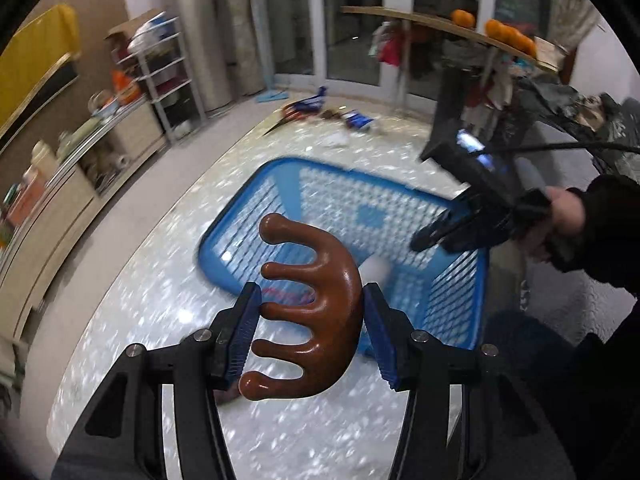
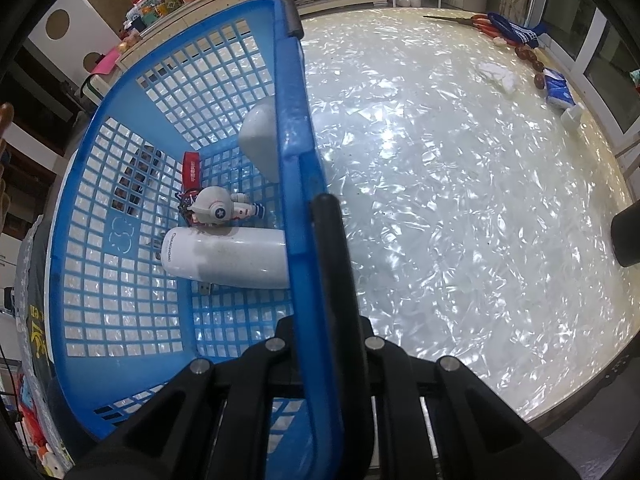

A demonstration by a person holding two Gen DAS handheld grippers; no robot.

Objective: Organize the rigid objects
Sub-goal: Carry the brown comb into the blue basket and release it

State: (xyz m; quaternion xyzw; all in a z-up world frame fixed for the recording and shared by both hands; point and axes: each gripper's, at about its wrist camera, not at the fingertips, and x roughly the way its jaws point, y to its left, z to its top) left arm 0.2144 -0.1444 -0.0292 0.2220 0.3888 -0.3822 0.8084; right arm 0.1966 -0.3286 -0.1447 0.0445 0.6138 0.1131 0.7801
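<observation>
My left gripper (image 1: 310,320) is shut on a brown wooden comb-shaped massager (image 1: 316,312) and holds it above the table, just in front of the blue plastic basket (image 1: 256,200). My right gripper (image 2: 308,208) is shut on the rim of the blue basket (image 2: 298,128) and tilts it. It shows in the left wrist view (image 1: 444,236) at the basket's right edge. Inside the basket lie a white bottle (image 2: 228,258), a small robot figure (image 2: 218,208), a red item (image 2: 192,168) and a grey-white rounded object (image 2: 260,136).
The basket rests on a pearly white table (image 2: 460,200). At the table's far edge lie scissors (image 2: 476,22), a blue cloth (image 2: 516,32), brown beads (image 2: 530,58), white tissue (image 2: 498,74) and a blue packet (image 2: 558,90). Shelves (image 1: 160,76) stand beyond.
</observation>
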